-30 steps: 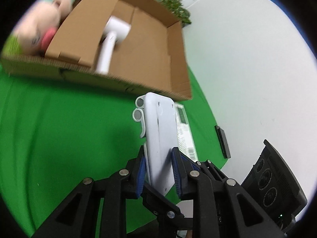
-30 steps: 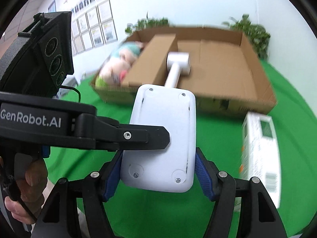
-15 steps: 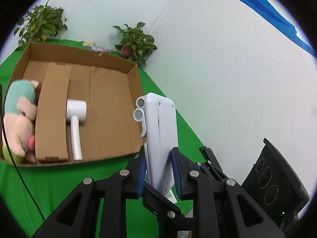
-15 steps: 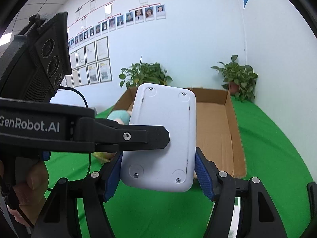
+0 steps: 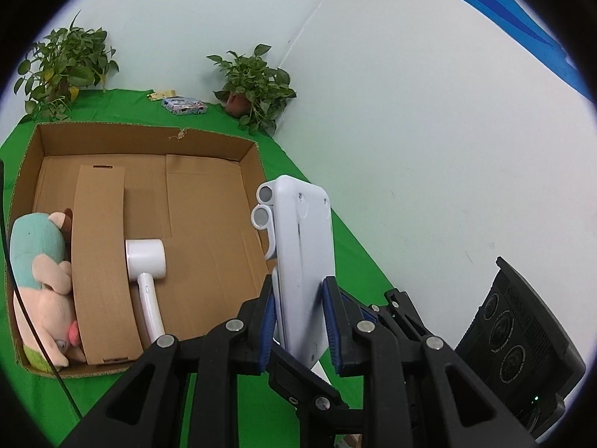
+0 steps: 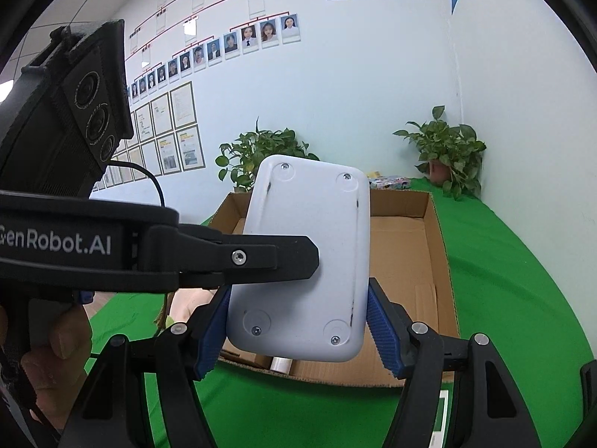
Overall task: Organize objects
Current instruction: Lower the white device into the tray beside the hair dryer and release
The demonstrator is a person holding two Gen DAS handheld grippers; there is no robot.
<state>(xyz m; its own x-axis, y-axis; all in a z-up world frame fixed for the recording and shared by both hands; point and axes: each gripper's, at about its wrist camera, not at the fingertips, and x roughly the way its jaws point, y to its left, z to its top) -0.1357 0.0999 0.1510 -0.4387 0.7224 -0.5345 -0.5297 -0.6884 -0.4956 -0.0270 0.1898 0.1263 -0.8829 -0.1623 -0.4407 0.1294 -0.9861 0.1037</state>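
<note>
A white flat plastic device [image 5: 302, 261] with two round nozzles at its top is held in the air by both grippers. My left gripper [image 5: 298, 321] is shut on its thin edges. My right gripper [image 6: 298, 321] is shut on its wide sides [image 6: 306, 254], blue pads pressing both edges. The left gripper's black finger [image 6: 261, 257] crosses the device's back from the left. Below and beyond stands an open cardboard box [image 5: 149, 134] with a white hair dryer [image 5: 145, 257], a cardboard divider [image 5: 99, 242] and a plush toy [image 5: 41, 261] inside.
The box [image 6: 440, 246] stands on a green cloth [image 6: 503, 280]. Two potted plants [image 5: 253, 89] [image 5: 63, 67] and a small colourful packet [image 5: 184, 106] sit by the back wall. A white labelled carton [image 6: 442, 422] lies at the lower right. A hand [image 6: 48, 354] grips the left handle.
Both grippers have risen together with the white device still held. The box has dropped lower in both views, and its inside now shows from above.
</note>
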